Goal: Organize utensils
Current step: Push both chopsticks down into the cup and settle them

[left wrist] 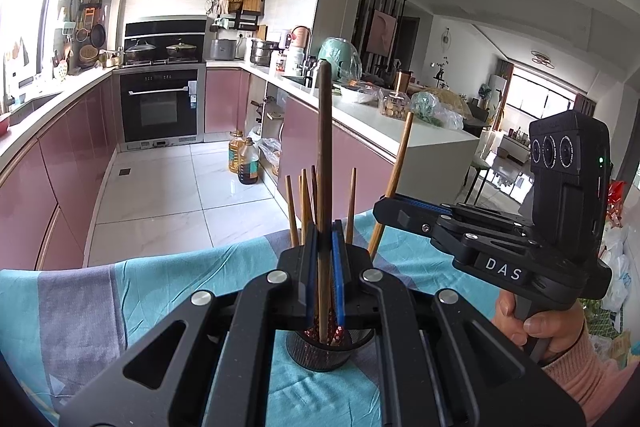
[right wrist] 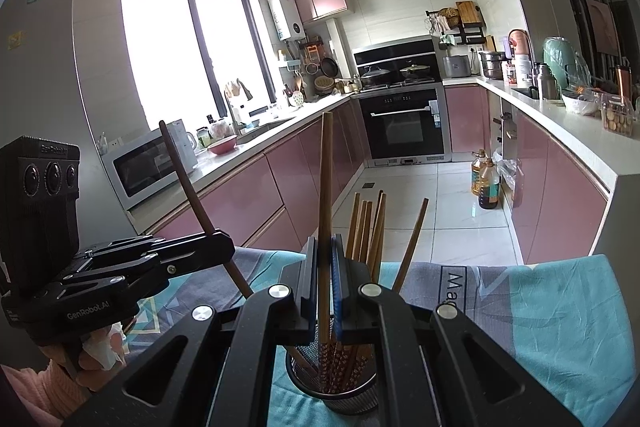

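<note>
Both clamped on one chopstick apiece: left gripper [left wrist: 325, 227] on dark chopstick [left wrist: 325, 147], right gripper [right wrist: 325, 243] on lighter chopstick [right wrist: 326, 167], each tip down inside mesh holder [right wrist: 344, 397]. Bundled chopsticks [right wrist: 366, 227] upright in holder. Holder on cloth [right wrist: 560, 307].

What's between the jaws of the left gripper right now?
A dark brown chopstick, clamped upright in the left gripper with its lower end in the mesh holder, in the left wrist view.
</note>
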Available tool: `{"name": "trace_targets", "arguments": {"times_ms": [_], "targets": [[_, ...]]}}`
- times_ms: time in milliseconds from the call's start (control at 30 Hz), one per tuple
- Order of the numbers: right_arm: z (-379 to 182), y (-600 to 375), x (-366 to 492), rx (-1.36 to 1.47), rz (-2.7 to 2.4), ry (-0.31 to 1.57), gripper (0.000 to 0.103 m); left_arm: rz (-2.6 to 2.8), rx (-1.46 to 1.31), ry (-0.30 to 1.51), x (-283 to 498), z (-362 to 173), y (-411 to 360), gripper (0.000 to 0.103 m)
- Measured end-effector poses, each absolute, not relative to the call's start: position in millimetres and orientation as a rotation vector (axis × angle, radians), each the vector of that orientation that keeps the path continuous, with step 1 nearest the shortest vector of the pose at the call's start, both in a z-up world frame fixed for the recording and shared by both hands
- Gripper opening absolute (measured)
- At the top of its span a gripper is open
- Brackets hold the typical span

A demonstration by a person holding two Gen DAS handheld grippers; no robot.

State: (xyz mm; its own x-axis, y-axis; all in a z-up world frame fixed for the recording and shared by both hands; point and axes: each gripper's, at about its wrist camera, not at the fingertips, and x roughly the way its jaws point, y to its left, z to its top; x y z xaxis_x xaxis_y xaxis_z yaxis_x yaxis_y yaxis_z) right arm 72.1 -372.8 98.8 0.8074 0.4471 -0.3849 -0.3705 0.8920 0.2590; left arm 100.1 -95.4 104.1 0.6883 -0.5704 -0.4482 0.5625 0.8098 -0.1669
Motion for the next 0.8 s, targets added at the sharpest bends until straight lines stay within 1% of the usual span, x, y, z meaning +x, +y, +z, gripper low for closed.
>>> {"name": "trace_targets", "arguments": {"times_ms": [800], "targets": [[71.3, -372.6, 88.0, 0.215, 0.448, 0.531, 0.005, -0.633, 0.020, 0.597, 112.6, 91.1, -106.0, 0.007]]}}
